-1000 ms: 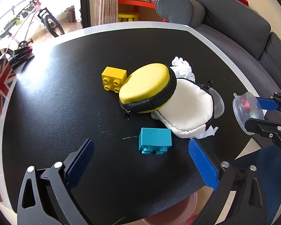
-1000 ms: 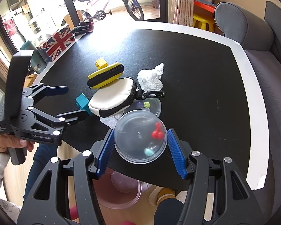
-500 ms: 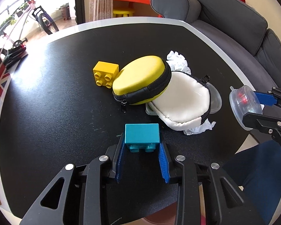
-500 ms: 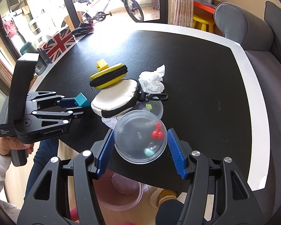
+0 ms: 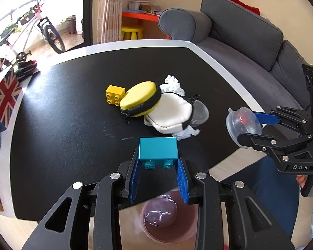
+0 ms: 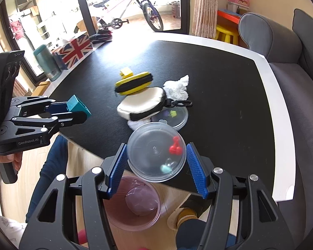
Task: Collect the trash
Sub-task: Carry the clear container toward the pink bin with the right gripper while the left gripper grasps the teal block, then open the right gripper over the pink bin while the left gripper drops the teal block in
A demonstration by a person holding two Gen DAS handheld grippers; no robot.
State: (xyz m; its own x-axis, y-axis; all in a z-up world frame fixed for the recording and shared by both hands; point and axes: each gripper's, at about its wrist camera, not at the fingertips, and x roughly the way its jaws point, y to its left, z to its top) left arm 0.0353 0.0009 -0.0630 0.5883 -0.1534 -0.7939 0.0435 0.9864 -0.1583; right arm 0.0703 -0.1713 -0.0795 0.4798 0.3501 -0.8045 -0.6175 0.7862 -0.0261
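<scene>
**Both grippers loaded at the near table edge**

My left gripper (image 5: 158,167) pinches the teal block (image 5: 157,148), lifted off the black table (image 5: 73,125) above its near edge. My right gripper (image 6: 156,166) clamps a clear dome capsule (image 6: 156,151) over the same edge. A pinkish bin (image 6: 133,204) sits on the floor below. Crumpled tissue (image 6: 177,87) lies mid-table beside the white pouch (image 6: 141,104) and the yellow case (image 6: 133,83).

"GenRobot.AI" on left gripper (image 6: 84,114), "DAS" on right gripper (image 5: 248,128)
</scene>
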